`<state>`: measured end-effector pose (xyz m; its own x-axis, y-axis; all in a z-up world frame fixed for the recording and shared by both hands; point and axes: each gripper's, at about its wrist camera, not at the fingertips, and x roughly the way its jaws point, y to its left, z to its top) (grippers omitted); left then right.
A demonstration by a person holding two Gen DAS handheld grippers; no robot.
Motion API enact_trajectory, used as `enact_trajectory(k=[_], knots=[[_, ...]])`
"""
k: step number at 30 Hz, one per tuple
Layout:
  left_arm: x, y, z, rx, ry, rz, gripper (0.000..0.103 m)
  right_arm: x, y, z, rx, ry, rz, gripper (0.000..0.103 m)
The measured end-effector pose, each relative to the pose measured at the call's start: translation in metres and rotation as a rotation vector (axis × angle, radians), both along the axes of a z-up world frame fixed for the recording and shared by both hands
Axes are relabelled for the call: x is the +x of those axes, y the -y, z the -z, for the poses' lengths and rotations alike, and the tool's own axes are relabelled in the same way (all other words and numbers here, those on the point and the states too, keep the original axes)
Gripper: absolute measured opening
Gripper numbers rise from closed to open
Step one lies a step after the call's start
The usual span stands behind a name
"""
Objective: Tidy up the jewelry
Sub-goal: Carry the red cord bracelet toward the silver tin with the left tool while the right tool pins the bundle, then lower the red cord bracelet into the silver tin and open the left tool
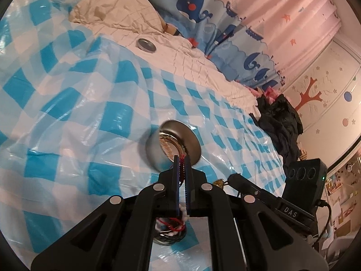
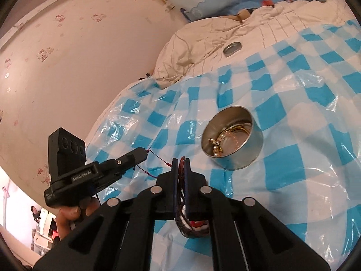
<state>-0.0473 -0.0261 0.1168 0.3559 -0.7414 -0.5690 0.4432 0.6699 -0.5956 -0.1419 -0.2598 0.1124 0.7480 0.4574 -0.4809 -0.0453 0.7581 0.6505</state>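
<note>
A round metal tin [image 2: 233,139] stands open on the blue-checked plastic sheet and holds gold chains and pearl beads [image 2: 217,148]. It also shows in the left wrist view [image 1: 172,145], just beyond my left gripper. My left gripper [image 1: 181,160] is shut on a red cord bracelet [image 1: 173,224] that hangs below the fingers. My right gripper [image 2: 180,161] is shut on a dark red braided bracelet [image 2: 191,227], left of the tin. A thin red cord [image 2: 155,155] runs between the other gripper's tip and my right gripper.
The tin's lid [image 1: 146,44] lies on the cream quilt farther back; it also shows in the right wrist view [image 2: 232,48]. A whale-print curtain [image 1: 203,6], a dark clothes pile [image 1: 279,122] and a pink wall [image 2: 67,67] surround the bed.
</note>
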Motion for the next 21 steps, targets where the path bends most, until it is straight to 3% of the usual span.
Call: enact_trajectory(k=[11,17,21], knots=[[0.000,0.054,-0.007,-0.010,0.012,0.079,0.003,-0.004,0.016,0.001,0.007,-0.015,0.059,0.006],[0.013,0.084,-0.026,-0.038,0.051,0.116,0.003,-0.008,0.030,-0.002,0.032,-0.003,0.095,0.006],[0.033,0.097,-0.022,-0.049,0.045,0.108,0.003,-0.007,0.035,-0.003,0.029,-0.004,0.114,0.006]])
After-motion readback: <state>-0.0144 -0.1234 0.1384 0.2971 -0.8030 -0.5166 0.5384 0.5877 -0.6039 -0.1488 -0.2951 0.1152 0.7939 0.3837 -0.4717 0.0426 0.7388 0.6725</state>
